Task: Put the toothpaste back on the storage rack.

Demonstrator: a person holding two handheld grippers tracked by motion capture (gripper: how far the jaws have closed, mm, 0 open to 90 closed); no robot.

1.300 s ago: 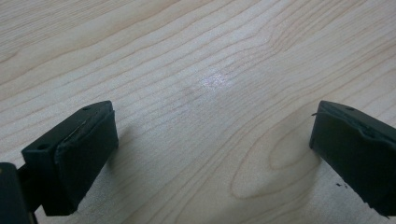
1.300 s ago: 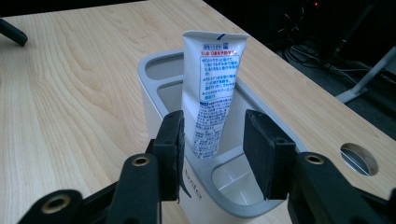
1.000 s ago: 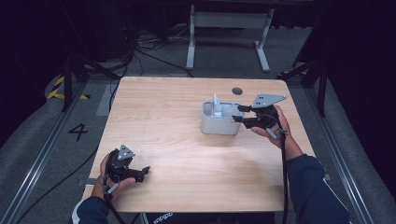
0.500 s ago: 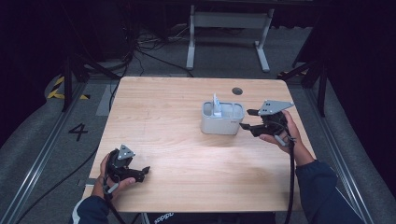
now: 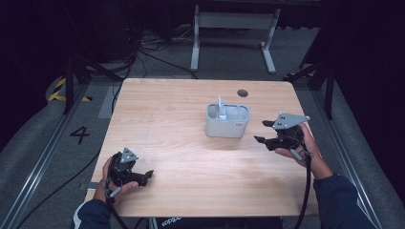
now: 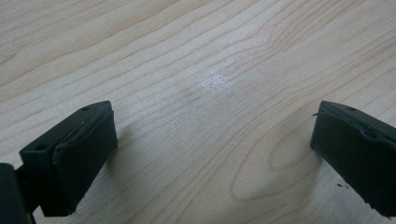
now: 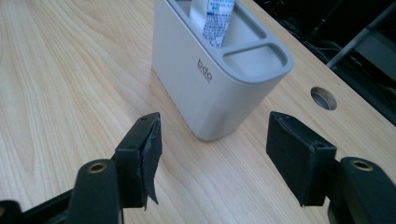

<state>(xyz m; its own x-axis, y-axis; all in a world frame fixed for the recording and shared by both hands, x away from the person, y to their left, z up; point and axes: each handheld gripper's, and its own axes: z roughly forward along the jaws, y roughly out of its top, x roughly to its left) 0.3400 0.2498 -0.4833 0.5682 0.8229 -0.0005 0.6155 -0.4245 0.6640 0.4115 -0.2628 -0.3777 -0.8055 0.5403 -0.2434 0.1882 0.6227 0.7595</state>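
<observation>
High view first: one grey holder (image 5: 228,121) stands on the table (image 5: 181,109) somewhat nearer the far edge and right of the middle, with one white tube (image 5: 221,109) upright in its left compartment; the right gripper (image 5: 263,132) hangs just off the holder's right side, toward the table's right edge, jaws part open with nothing between them, having just been opening. The step looks like a release and retreat, so it would go best by drawing straight away from the holder toward the right edge, level, without brushing the wall. One left gripper (image 5: 145,175) rests by the near left corner. Left gripper view: its jaws stand wide over bare wood, holding nothing. Right gripper view: both pads (image 7: 149,154) sit clear of the holder (image 7: 205,88); the tube (image 7: 215,18) is in one of two compartments, the other empty. Count: one holder, one tube, two grippers.
</observation>
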